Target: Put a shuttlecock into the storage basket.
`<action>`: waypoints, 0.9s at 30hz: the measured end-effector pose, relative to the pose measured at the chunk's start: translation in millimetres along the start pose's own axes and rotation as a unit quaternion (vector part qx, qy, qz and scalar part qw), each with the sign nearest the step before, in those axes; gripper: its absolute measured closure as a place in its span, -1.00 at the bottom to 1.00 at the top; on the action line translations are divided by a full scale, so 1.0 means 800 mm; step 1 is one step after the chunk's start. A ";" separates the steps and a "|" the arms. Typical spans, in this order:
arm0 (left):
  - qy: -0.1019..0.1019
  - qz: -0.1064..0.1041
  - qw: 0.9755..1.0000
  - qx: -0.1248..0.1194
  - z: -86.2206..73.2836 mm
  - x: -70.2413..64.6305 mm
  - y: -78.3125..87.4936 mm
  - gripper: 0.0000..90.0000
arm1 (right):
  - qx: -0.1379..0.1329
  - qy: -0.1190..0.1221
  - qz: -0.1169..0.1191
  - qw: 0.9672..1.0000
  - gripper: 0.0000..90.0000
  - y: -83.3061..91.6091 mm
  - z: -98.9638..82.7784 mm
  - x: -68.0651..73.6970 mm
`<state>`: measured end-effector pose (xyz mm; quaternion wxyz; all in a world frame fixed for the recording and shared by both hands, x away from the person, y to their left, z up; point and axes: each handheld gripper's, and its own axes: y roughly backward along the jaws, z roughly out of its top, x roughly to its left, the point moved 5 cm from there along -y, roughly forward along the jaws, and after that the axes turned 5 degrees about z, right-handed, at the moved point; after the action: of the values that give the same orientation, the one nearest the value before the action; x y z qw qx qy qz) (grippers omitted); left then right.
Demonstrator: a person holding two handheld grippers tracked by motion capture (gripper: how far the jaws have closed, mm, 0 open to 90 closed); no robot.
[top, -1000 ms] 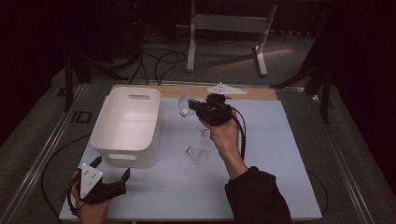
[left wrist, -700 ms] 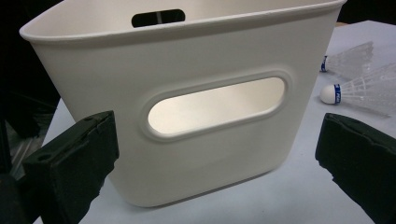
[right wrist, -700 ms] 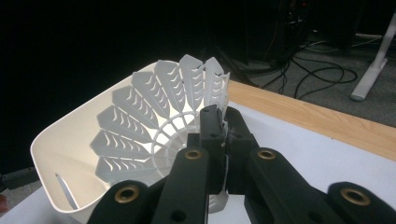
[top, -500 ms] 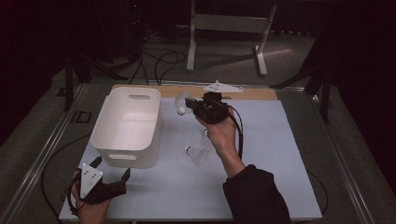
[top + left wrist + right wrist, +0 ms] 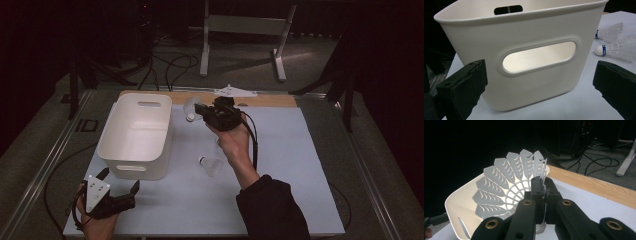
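We are holding a white shuttlecock (image 5: pixel 506 187) in our right gripper (image 5: pixel 543 192), the jaws pinched tight on the edge of its plastic skirt. In the high view that shuttlecock (image 5: pixel 191 107) is hanging in the air, cork end down, just beside the bin's far right corner, at about one o'clock from the white bin (image 5: pixel 116 150), with the right gripper (image 5: pixel 206 112) touching its skirt from the right. In the right gripper view the skirt is fanning out toward ten o'clock and the bin's rim (image 5: pixel 456 197) is lying under it.

Our left gripper (image 5: pixel 120 186) is resting low at seven o'clock from the bin, its jaws spread wide with nothing between them. In the left gripper view the bin's near wall (image 5: pixel 524 82), with its oval handle slot, is standing squarely in front of those jaws.

A second shuttlecock (image 5: pixel 211 165) is lying on its side on the pale blue table (image 5: pixel 300 160), at four o'clock from the bin and just beside our right forearm. In the left gripper view two shuttlecocks (image 5: pixel 619 47) are lying at two o'clock past the bin's corner. A white plate (image 5: pixel 235 92) is sitting on the wooden strip at the table's far edge.
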<state>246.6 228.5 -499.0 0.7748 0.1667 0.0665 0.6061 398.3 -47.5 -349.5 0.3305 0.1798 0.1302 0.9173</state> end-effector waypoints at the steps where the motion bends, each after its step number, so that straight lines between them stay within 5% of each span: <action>1: 0.000 0.000 1.000 0.000 0.000 0.000 0.000 -1.00 | -0.002 -0.001 0.001 1.000 0.99 -0.001 0.002 0.001; 27: 0.000 -0.001 1.000 0.000 0.000 0.000 0.000 -1.00 | 0.003 0.018 0.014 1.000 0.98 -0.019 0.011 0.024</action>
<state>246.6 228.8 -499.0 0.7752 0.1664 0.0669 0.6057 397.0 -22.5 -342.6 0.3145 0.1657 0.1367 0.9246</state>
